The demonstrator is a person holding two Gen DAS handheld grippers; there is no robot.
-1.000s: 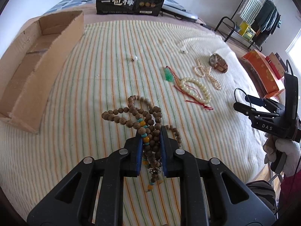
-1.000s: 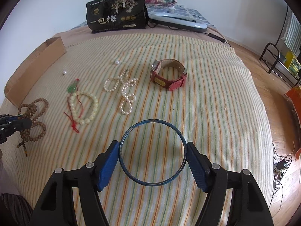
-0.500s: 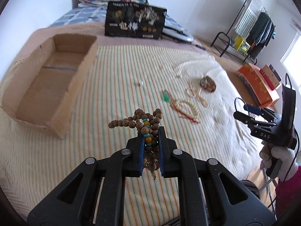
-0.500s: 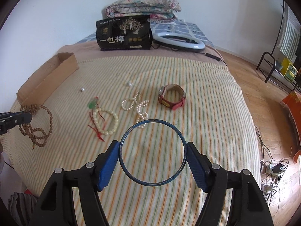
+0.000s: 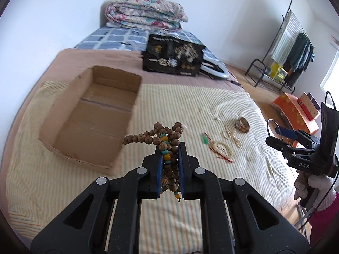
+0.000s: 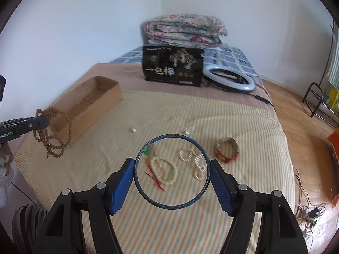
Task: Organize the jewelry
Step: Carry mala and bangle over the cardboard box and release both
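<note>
Wooden prayer beads (image 5: 167, 146) hang clamped in the left tool (image 5: 170, 158), cardboard box (image 5: 93, 114) at ten o'clock. Right tool (image 6: 172, 172) grips a blue bangle (image 6: 172, 206) across its width.

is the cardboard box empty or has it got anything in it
Empty: the cardboard box shows only bare floor in the left wrist view; the wooden bead necklace hangs outside it.

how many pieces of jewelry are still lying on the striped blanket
5: the pearl bracelet with red cord, the pearl strand, the red watch, and two loose pearls.
</note>
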